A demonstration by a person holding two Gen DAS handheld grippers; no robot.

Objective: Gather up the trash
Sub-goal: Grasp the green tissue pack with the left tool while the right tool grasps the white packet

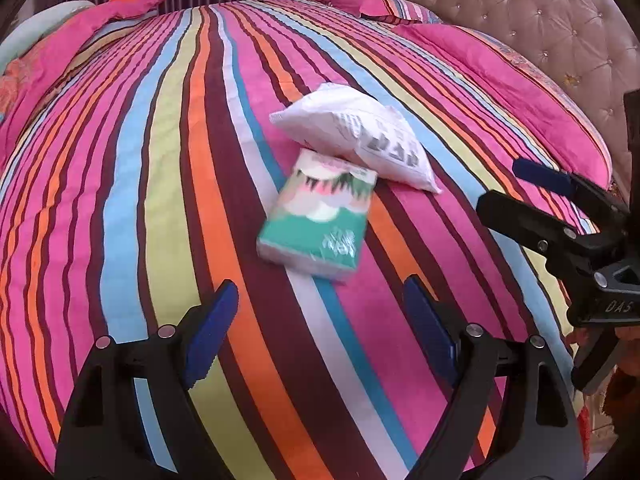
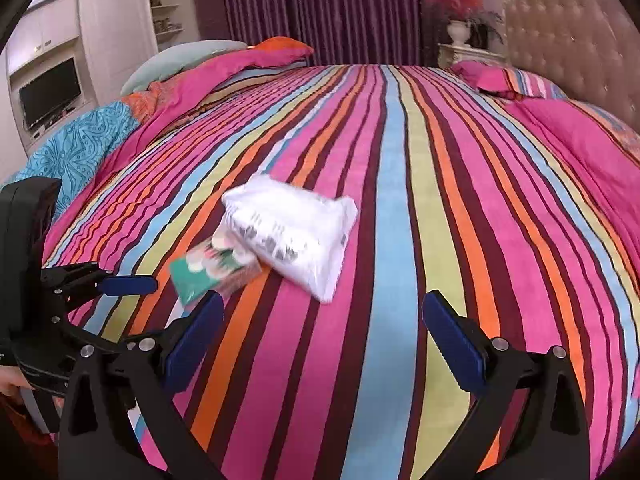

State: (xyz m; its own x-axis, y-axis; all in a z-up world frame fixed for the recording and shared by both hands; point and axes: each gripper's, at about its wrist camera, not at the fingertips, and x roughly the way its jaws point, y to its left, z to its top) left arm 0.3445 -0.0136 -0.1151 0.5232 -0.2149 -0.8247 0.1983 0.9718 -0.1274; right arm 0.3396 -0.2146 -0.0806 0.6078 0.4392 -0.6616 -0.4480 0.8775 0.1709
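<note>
A green tissue pack (image 1: 318, 216) lies on the striped bedspread (image 1: 160, 160), its far end tucked under a white plastic packet (image 1: 356, 132) with grey print. My left gripper (image 1: 320, 328) is open and empty, just short of the green pack. In the right wrist view the white packet (image 2: 292, 236) lies ahead with the green pack (image 2: 212, 268) to its left. My right gripper (image 2: 324, 332) is open and empty, near the packet's front edge. It also shows in the left wrist view (image 1: 520, 188) at the right, and the left gripper's fingertip (image 2: 128, 285) shows at the left.
Pink pillows (image 2: 500, 76) and a tufted headboard (image 2: 568, 32) lie at the far right. A folded pink quilt (image 2: 224, 68) and blue patterned cloth (image 2: 76, 144) lie at the left. A nightstand with a vase (image 2: 460, 40), curtains and a cabinet with a TV (image 2: 50, 88) stand beyond.
</note>
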